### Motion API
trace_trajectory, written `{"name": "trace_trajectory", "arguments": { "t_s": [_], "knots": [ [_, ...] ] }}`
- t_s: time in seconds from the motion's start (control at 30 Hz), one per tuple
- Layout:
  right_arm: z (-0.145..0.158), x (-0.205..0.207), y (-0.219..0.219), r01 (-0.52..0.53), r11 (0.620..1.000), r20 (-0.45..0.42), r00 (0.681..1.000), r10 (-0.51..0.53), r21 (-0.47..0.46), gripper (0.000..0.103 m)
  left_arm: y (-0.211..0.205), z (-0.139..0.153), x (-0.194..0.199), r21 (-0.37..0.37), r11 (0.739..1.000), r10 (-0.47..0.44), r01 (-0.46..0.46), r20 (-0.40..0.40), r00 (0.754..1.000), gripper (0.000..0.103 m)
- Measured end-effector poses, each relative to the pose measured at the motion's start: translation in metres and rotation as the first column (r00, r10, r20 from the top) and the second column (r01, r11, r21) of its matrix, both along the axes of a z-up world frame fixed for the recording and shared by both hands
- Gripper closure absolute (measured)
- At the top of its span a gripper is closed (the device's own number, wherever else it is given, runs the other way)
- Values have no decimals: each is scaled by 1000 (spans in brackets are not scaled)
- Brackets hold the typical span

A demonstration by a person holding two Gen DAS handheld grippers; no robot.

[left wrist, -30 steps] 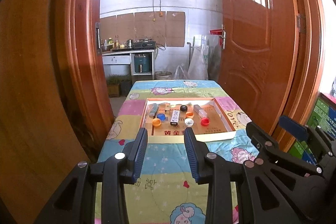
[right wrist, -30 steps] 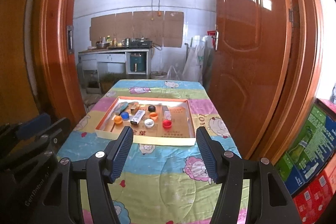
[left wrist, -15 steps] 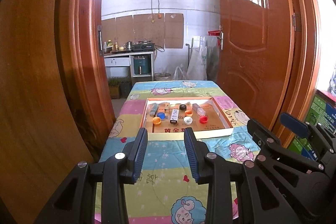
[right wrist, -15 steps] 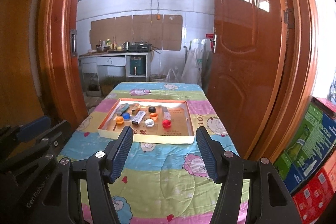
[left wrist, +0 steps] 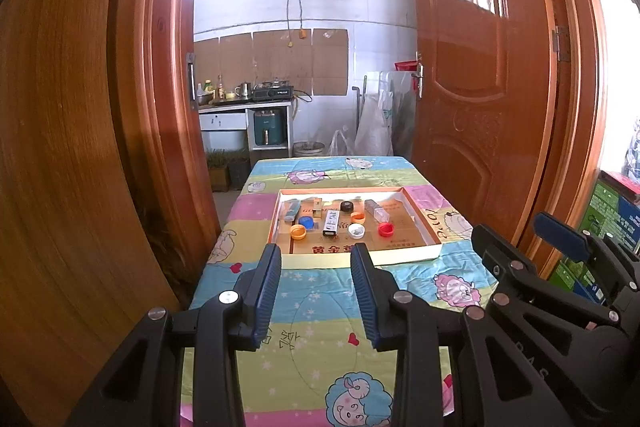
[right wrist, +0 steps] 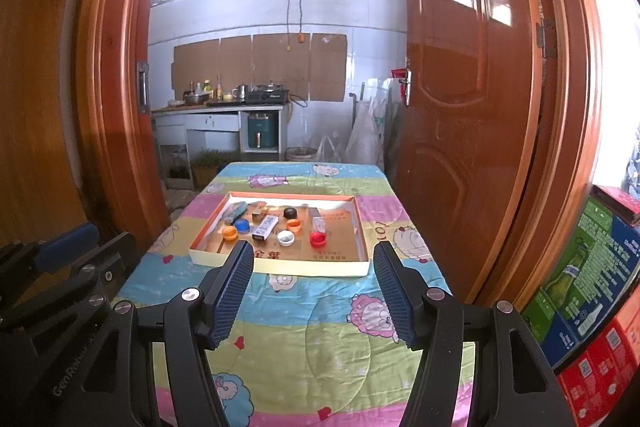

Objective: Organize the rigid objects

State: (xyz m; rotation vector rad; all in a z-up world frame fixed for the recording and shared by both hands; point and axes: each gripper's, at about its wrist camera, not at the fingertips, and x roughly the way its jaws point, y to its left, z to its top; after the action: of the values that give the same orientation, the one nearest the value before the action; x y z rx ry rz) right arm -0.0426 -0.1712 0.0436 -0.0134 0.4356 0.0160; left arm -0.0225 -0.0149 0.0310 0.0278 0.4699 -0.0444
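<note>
A shallow cardboard tray (left wrist: pixel 427 223) (right wrist: pixel 362 239) with an orange rim lies on the patterned tablecloth. Inside lie several bottle caps, among them an orange cap (left wrist: pixel 298 231) (right wrist: pixel 230 233), a white cap (left wrist: pixel 356 231) (right wrist: pixel 285 237), a red cap (left wrist: pixel 385 229) (right wrist: pixel 318 238) and a black cap (left wrist: pixel 347 205) (right wrist: pixel 290 213), plus a small white box (left wrist: pixel 331 222) (right wrist: pixel 266 227). My left gripper (left wrist: pixel 316 293) is open and empty, well short of the tray. My right gripper (right wrist: pixel 314 291) is open wider, empty, also short of the tray.
The table (left wrist: pixel 312 327) stands in a doorway between wooden door leaves (left wrist: pixel 480 87) and a wooden panel (left wrist: pixel 60 147). Stacked cartons (right wrist: pixel 592 291) stand at the right. A kitchen counter (right wrist: pixel 224 107) is far behind.
Both grippers have drawn back from the tray and risen a little, so the tray looks smaller and farther. Jaw openings are unchanged.
</note>
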Motion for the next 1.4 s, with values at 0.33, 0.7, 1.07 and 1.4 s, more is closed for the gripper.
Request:
{"name": "trace_trajectory", "arguments": {
  "t_s": [0.33, 0.7, 1.07, 1.4],
  "knots": [
    [0, -1, 1, 0, 1000, 3, 1000, 0, 1, 39, 0, 1, -2, 2, 1000, -7, 7, 4, 1000, 67],
    [3, -3, 3, -1, 1000, 9, 1000, 1, 0, 39, -1, 1, -2, 2, 1000, -8, 8, 3, 1000, 67],
    [4, -4, 4, 0, 1000, 10, 1000, 0, -1, 39, -1, 2, -4, 3, 1000, -7, 7, 6, 1000, 67],
    [4, -5, 4, 3, 1000, 14, 1000, -3, -1, 39, -1, 3, -4, 3, 1000, -5, 5, 7, 1000, 67]
  ]
}}
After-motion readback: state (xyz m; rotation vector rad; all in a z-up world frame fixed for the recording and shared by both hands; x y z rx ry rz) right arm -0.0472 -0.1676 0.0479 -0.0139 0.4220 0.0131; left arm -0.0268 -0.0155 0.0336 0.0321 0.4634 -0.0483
